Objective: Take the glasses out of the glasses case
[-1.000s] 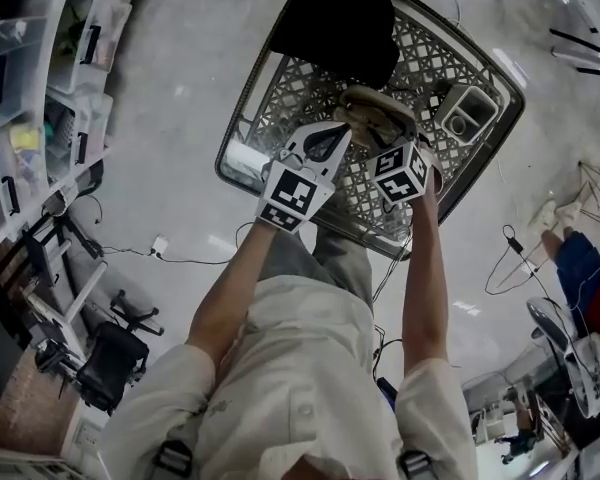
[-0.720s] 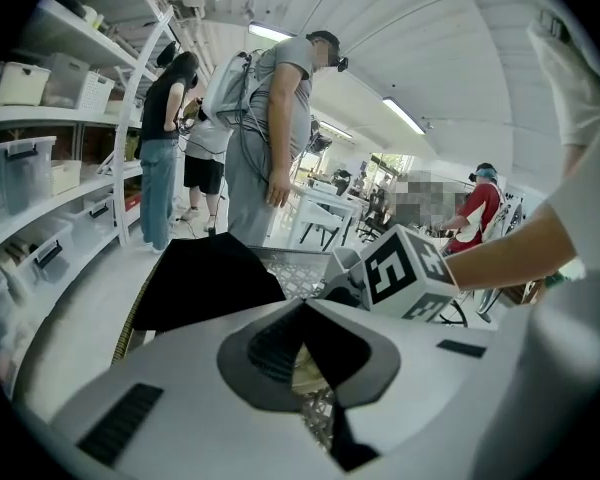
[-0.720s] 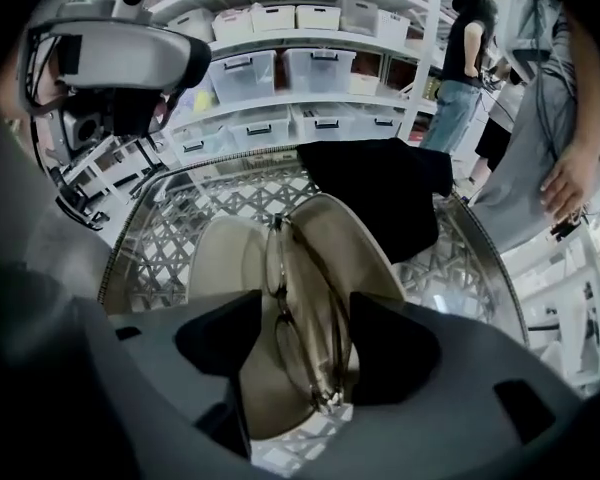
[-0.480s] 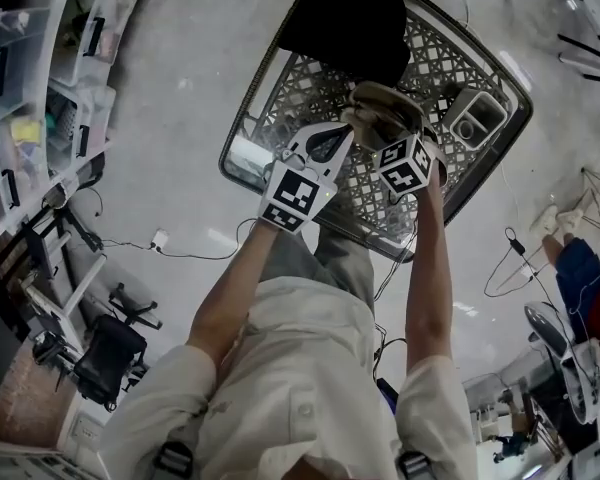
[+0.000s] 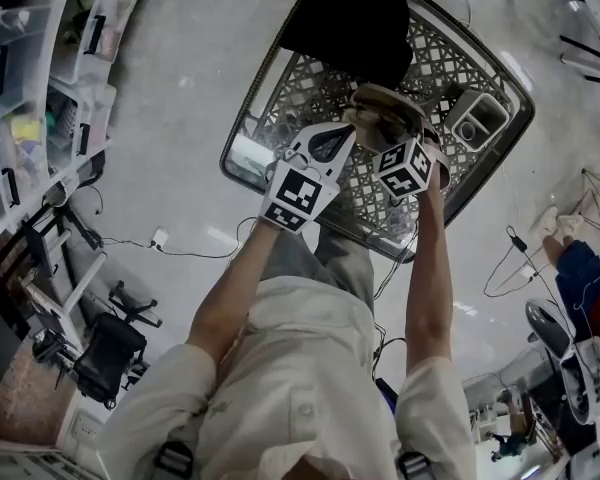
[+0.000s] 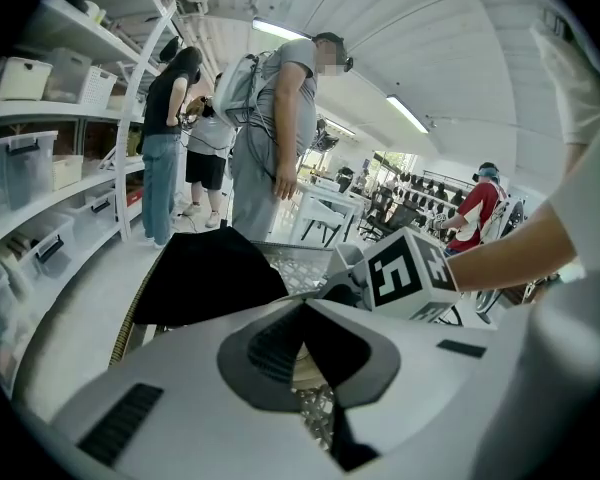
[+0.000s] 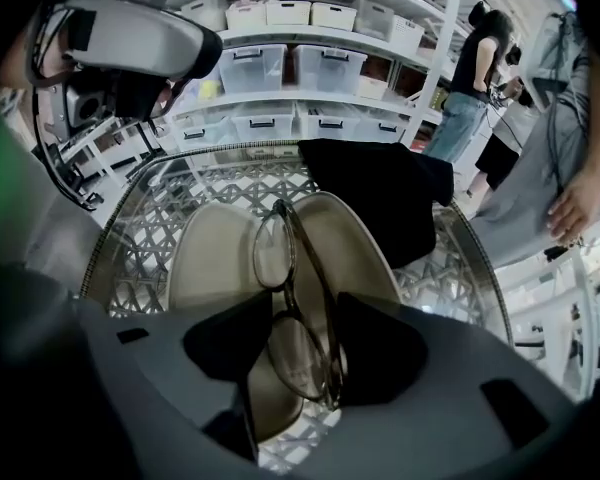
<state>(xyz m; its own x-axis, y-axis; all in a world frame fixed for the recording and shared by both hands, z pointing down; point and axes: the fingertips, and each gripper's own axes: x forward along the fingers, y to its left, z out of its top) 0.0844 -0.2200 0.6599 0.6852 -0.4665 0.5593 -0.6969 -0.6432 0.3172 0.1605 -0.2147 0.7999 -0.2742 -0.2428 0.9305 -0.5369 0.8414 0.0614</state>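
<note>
An open beige glasses case [image 5: 385, 100] lies on a metal lattice table [image 5: 280, 98]. Folded dark-rimmed glasses [image 7: 275, 253] stand in the case [image 7: 205, 258]. My right gripper [image 5: 385, 133] points steeply down into it. Its jaws [image 7: 295, 353] have just been closing with the glasses between them, and both pads now touch the frame. My left gripper [image 5: 342, 130] reaches the case's left end. In the left gripper view its jaws [image 6: 302, 313] are closed, with a beige sliver of the case [image 6: 302, 368] between the pads.
A black cloth [image 5: 345, 18] lies on the table's far side, just beyond the case. A grey camera-like device [image 5: 470, 118] sits at the table's right corner. Shelves with plastic bins [image 5: 40, 88] line the left. People [image 6: 280, 118] stand behind the table.
The right gripper has rolled slightly above the case. Both hands stay where they were, and the case has not moved.
</note>
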